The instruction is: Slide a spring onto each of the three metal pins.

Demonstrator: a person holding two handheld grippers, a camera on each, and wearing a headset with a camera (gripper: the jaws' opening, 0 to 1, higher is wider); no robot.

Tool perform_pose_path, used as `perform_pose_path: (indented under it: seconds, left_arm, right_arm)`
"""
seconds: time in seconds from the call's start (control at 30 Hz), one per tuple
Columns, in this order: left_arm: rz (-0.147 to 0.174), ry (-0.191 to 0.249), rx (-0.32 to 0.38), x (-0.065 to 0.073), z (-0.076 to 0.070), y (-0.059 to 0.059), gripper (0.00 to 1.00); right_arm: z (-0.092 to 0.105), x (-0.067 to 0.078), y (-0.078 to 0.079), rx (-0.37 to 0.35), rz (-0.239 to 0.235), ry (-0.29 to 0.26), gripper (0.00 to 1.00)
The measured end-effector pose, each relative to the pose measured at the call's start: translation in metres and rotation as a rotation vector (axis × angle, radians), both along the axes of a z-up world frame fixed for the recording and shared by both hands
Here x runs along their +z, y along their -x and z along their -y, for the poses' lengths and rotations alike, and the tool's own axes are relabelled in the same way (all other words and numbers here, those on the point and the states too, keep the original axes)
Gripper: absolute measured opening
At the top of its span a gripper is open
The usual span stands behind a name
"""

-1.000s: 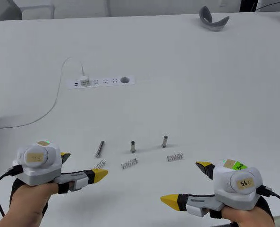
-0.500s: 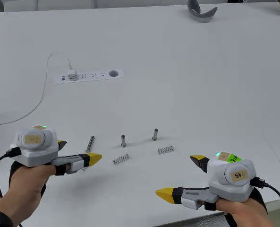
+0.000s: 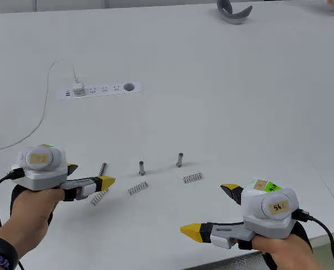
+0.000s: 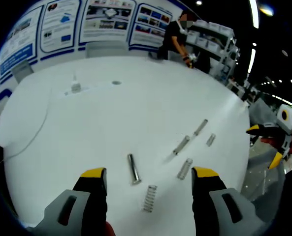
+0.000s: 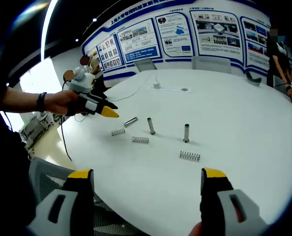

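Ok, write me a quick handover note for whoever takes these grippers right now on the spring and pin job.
Left gripper: jaws open, empty, close to the leftmost spring.
Right gripper: jaws open, empty, near the front edge of the table, short of the parts.
Pins: left pin lies on its side; middle pin and right pin stand upright.
Springs: middle spring and right spring lie loose on the table in front of the pins.
Done: nothing; no spring is on a pin.
Left: slide all three springs on.
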State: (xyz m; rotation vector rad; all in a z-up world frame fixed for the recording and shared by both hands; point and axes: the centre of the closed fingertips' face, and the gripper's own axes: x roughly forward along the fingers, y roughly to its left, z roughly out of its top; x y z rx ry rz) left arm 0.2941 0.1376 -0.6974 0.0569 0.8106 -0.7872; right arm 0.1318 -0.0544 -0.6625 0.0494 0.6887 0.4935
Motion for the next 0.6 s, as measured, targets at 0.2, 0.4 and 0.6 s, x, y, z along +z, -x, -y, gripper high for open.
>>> perform_pose_path:
  seconds: [0.2, 0.4, 0.6]
  left_arm:
    - [-0.023, 0.015, 0.033, -0.005, 0.003, -0.008, 0.65]
    - [-0.025, -0.004, 0.059, -0.012, 0.003, -0.017, 0.53]
    - [-0.031, -0.012, 0.063, -0.020, 0.004, -0.025, 0.44]
  right_arm:
    - [0.002, -0.002, 0.001, -0.001, -0.006, 0.002, 0.91]
    - [0.001, -0.004, 0.001, 0.001, -0.014, 0.002, 0.90]
    - [0.003, -0.004, 0.000, -0.002, -0.017, 0.002, 0.90]
